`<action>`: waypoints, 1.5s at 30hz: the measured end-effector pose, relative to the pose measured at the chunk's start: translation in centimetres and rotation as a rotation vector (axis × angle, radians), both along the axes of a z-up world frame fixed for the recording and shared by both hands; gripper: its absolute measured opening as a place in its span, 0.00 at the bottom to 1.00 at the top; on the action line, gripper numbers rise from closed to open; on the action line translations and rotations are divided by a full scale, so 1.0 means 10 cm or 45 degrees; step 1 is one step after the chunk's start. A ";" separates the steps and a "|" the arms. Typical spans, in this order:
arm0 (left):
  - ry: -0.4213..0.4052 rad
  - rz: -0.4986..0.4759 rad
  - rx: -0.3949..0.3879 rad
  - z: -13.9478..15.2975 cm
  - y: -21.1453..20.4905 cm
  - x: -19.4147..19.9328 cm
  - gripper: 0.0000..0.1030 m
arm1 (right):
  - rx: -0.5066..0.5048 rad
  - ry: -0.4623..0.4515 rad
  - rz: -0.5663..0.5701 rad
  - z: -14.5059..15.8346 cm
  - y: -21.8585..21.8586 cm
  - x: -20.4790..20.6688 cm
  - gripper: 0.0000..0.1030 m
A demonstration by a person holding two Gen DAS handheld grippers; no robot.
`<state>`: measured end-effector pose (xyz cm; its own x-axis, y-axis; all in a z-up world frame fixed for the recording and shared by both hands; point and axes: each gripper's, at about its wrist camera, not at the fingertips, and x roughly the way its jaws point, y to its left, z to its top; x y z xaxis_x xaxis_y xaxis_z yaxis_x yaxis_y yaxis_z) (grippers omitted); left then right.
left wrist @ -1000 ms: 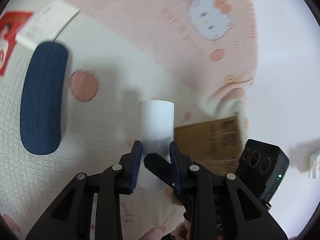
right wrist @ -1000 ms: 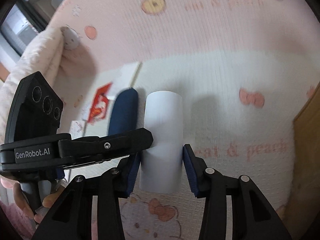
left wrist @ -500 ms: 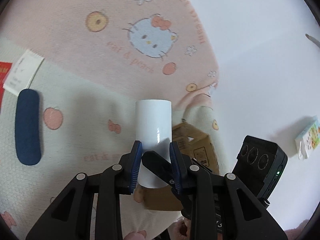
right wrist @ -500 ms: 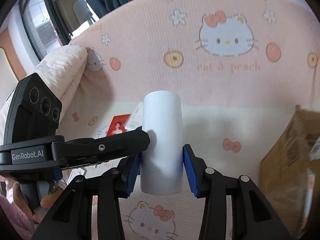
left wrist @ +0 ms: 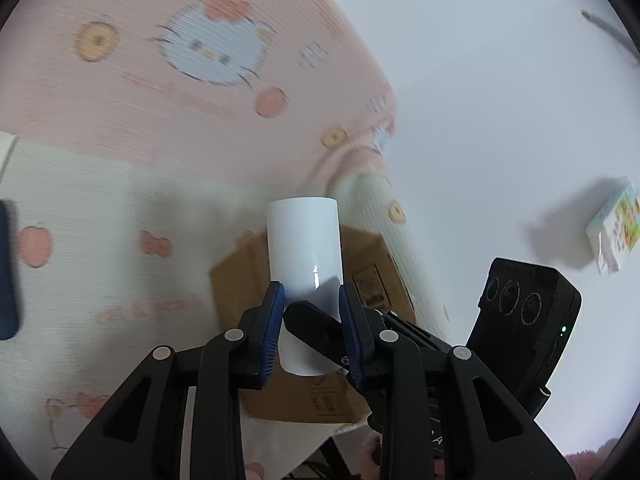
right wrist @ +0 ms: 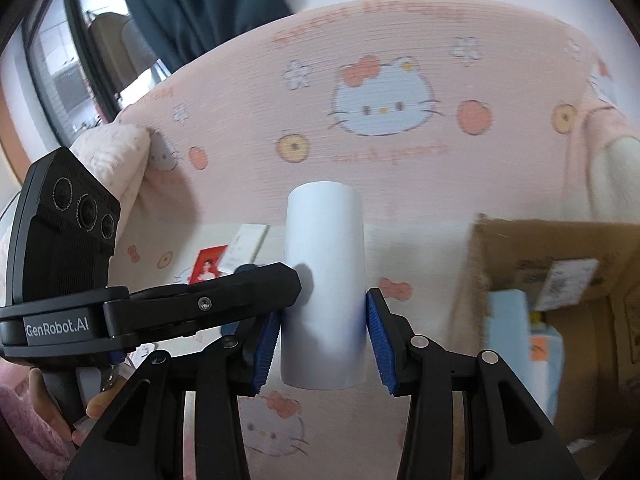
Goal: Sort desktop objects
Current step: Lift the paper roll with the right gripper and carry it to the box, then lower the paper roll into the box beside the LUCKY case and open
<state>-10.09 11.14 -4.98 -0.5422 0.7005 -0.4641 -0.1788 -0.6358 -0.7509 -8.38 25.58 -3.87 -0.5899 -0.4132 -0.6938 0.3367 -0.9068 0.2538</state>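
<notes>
Both grippers hold one white cylinder (left wrist: 304,240), lifted above the pink Hello Kitty blanket (left wrist: 160,80). My left gripper (left wrist: 311,312) is shut on its lower part. My right gripper (right wrist: 325,332) is shut on it too, and the cylinder (right wrist: 325,264) stands upright between its blue pads. An open cardboard box (right wrist: 560,280) lies to the right in the right wrist view and sits under the cylinder in the left wrist view (left wrist: 372,268).
A dark blue case (left wrist: 8,272) lies at the left edge. A red card (right wrist: 208,264) and a white card (right wrist: 246,246) lie on the blanket beyond the left gripper. A small printed box (left wrist: 612,228) rests on the white surface at the right.
Both grippers have carried the cylinder up and to the right, away from the blue case and toward the cardboard box, which now fills more of both views.
</notes>
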 end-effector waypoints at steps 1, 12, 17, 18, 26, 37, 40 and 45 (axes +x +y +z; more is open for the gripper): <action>-0.004 -0.026 -0.007 0.01 0.10 -0.05 0.30 | -0.002 -0.008 -0.017 0.01 0.10 0.01 0.39; -0.090 -0.284 -0.041 -0.08 1.04 -0.33 0.30 | -0.107 -0.153 -0.215 -0.08 1.17 0.12 0.39; -0.136 -0.312 -0.064 -0.22 1.15 -0.32 0.30 | -0.150 -0.225 -0.221 -0.23 1.31 0.13 0.39; -0.147 -0.311 -0.068 -0.24 1.14 -0.33 0.30 | -0.153 -0.235 -0.218 -0.26 1.32 0.12 0.39; -0.177 -0.297 -0.115 -0.33 1.10 -0.32 0.30 | -0.177 -0.308 -0.186 -0.44 1.28 0.01 0.39; -0.079 -0.222 -0.275 -0.21 1.15 -0.24 0.62 | -0.090 -0.324 -0.211 -0.49 1.31 0.03 0.67; -0.028 -0.195 -0.340 -0.14 1.17 -0.21 0.63 | -0.058 -0.310 -0.214 -0.46 1.32 0.08 0.68; -0.027 -0.193 -0.362 -0.11 1.21 -0.21 0.65 | -0.046 -0.304 -0.218 -0.43 1.37 0.14 0.70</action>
<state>-12.22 23.20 -6.10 -0.4294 0.6133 -0.6629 -0.2738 -0.7879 -0.5516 -7.01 39.26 -8.19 -0.4746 -0.3485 -0.8082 0.1063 -0.9343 0.3404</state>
